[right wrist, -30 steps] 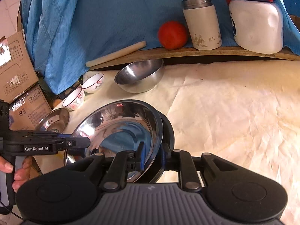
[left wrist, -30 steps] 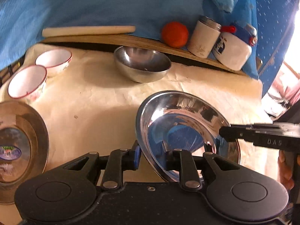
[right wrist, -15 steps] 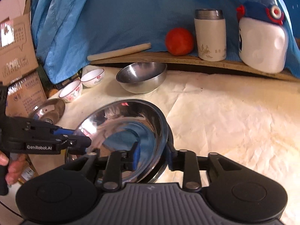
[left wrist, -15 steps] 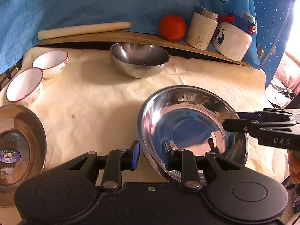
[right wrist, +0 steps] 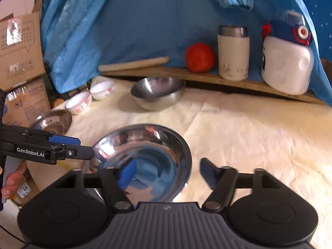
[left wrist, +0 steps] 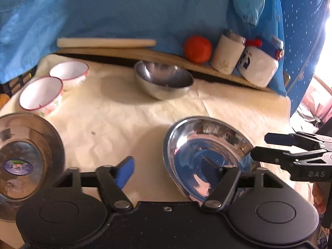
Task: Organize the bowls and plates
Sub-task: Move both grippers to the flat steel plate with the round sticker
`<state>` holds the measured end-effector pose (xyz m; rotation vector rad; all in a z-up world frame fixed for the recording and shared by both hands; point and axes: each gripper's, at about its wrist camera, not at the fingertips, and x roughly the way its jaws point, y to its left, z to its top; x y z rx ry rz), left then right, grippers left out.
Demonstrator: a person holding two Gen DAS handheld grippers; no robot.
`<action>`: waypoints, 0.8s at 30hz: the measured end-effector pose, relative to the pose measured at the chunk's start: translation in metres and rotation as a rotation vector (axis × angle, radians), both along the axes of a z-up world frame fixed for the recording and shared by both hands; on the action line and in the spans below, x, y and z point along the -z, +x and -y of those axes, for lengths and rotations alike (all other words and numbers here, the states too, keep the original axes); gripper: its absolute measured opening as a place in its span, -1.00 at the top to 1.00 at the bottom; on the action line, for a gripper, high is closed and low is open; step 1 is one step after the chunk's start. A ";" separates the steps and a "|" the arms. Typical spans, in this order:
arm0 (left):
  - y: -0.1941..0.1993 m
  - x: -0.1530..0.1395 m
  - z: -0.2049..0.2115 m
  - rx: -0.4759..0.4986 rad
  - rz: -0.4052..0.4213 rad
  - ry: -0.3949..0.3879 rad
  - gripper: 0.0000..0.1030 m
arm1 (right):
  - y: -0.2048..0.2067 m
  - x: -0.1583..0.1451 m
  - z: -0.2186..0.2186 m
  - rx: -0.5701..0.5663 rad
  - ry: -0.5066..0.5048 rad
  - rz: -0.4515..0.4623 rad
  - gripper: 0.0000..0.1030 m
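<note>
Backdrop: blue cloth (right wrist: 145, 27) hanging behind a wooden plank (right wrist: 207, 76).
Surface: creased cream paper (right wrist: 249, 137) covering the table.
Left side: cardboard boxes (right wrist: 18, 62) standing stacked.
Light: glaring daylight (left wrist: 328, 47) pouring in from the right.

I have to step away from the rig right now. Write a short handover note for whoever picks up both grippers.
Left gripper: jaws opening, straddling the near-left rim of the shallow shiny steel plate, pads off it.
Right gripper: jaws opening around the plate's opposite rim, nothing gripped.
Placement: plate lies on the cream paper-covered table. Deep steel bowl sits behind; two white red-rimmed bowls side by side at far left; a stickered steel plate near left.
Done: plate set down.
Left: nothing is stacked yet; group the plates and bowls.
</note>
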<state>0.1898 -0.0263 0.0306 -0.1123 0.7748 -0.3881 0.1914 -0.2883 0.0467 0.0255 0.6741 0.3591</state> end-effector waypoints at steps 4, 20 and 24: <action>-0.008 -0.010 -0.013 -0.033 0.060 -0.016 -0.84 | -0.004 -0.009 -0.006 -0.006 0.047 0.056 -0.92; -0.067 -0.030 -0.144 -0.486 0.194 -0.033 -0.98 | 0.009 -0.014 -0.083 -0.134 0.112 0.108 -1.00; -0.071 -0.024 -0.167 -0.539 0.160 -0.035 -0.98 | 0.015 -0.010 -0.109 -0.174 0.115 0.098 -1.00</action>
